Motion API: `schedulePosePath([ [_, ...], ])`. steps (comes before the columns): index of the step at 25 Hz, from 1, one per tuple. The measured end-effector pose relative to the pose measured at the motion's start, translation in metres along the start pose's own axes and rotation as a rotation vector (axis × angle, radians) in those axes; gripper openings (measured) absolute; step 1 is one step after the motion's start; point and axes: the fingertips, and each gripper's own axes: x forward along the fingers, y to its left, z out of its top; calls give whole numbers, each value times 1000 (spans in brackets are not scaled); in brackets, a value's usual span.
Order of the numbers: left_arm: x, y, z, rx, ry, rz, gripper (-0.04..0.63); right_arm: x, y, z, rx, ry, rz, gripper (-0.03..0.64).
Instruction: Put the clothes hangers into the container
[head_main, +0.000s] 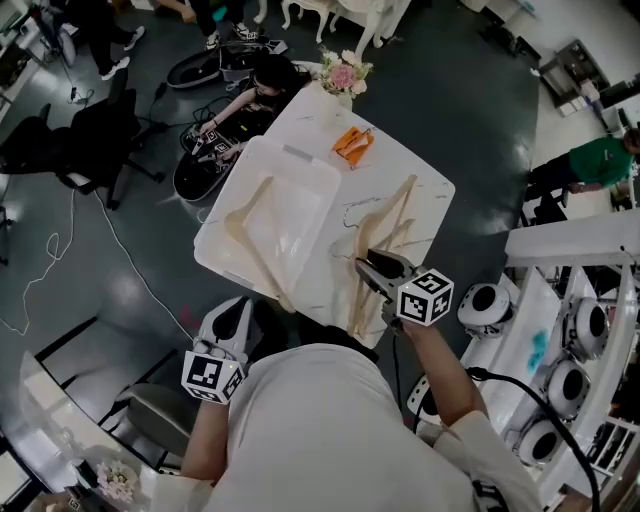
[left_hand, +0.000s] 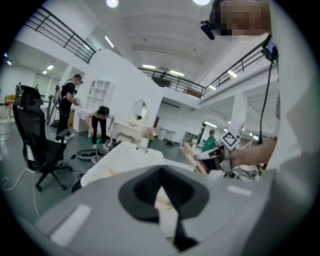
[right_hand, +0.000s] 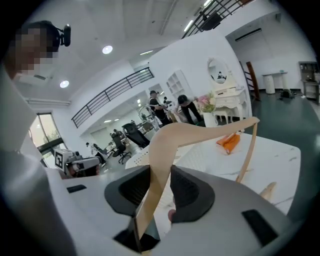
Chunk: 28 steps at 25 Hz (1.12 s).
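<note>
Your right gripper (head_main: 372, 268) was clamped on a wooden hanger (right_hand: 200, 131), held above the table (head_main: 300, 120) just right of the container (head_main: 300, 190). One hanger (head_main: 255, 235) lay inside the container, and loose hangers (head_main: 398, 215) lay beneath your right gripper. Your left gripper (head_main: 238, 315) sat at the container's near edge, jaws slightly parted around something pale. Whether they gripped it did not show. An orange thing (head_main: 353, 145) and flowers (head_main: 343, 75) stood beyond.
</note>
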Motion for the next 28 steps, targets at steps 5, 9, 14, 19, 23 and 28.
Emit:
schedulePosePath([
  [5,1,0,6,9,-15,-2,2,20,38,22,-39,25,104,121],
  [9,-5,5,10,9,-28,21,2,42,68,29,-92,68,177,121],
  [14,-14,15,11,0,-37,64,2,68,106,29,-149,156,293,121],
  [19,-27,28,11,-22,-56,115,2,95,132,26,-155,248,399,121],
  [23,-36,36,8,-37,-62,145,0,118,140,27,-106,303,451,121],
  [28,-43,46,8,-49,-70,175,0,144,142,24,-34,383,499,121],
])
